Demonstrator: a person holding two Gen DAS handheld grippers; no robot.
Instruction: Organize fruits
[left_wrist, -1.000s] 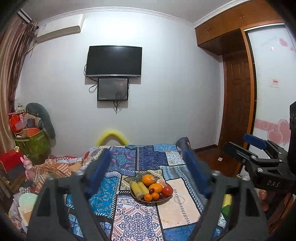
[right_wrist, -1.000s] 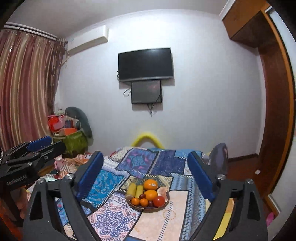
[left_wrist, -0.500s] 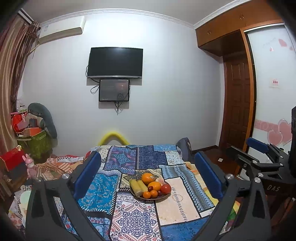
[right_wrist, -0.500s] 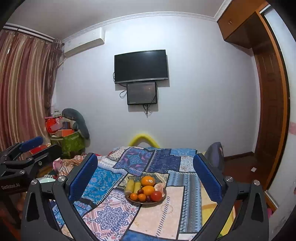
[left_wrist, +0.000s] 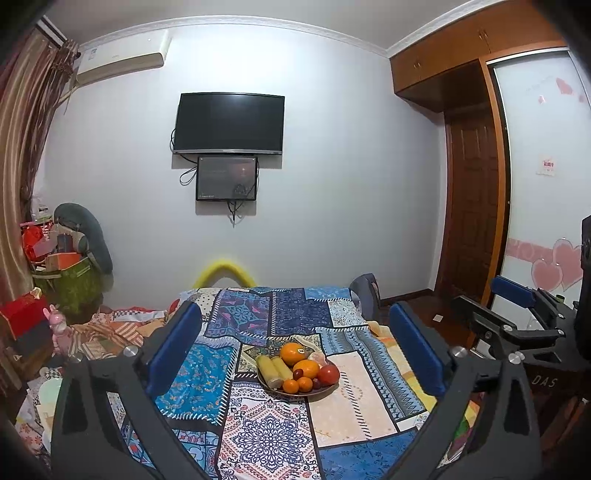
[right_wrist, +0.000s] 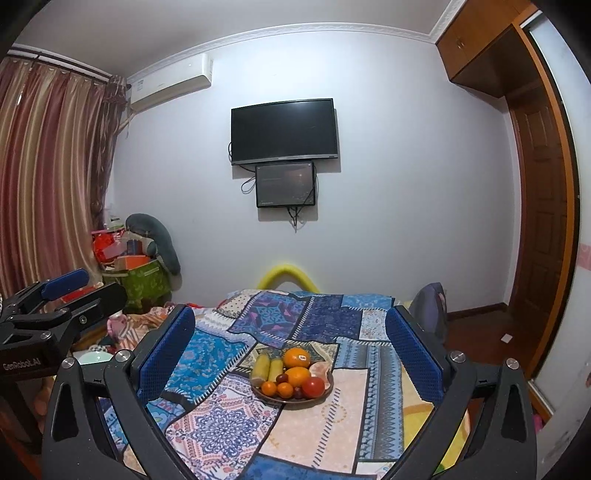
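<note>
A brown plate (left_wrist: 325, 390) of fruit sits mid-table on a patchwork cloth (left_wrist: 269, 435). It holds two large oranges (left_wrist: 291, 352), two yellow-green bananas (left_wrist: 269, 371), a red tomato (left_wrist: 328, 374), small tangerines and dark grapes. The plate also shows in the right wrist view (right_wrist: 325, 396). My left gripper (left_wrist: 295, 347) is open and empty, well short of the plate. My right gripper (right_wrist: 290, 343) is open and empty, also held back from it. Each gripper shows at the edge of the other's view.
A grey chair back (left_wrist: 364, 295) stands at the table's far right, a yellow curved bar (left_wrist: 225, 271) at its far edge. Cluttered boxes and bags (left_wrist: 62, 280) fill the left corner. A wooden door (left_wrist: 472, 221) is at right, a wall TV (left_wrist: 231, 123) ahead.
Both grippers have opened wider and pulled back slightly, so more of the table shows. The fruit plate has not moved.
</note>
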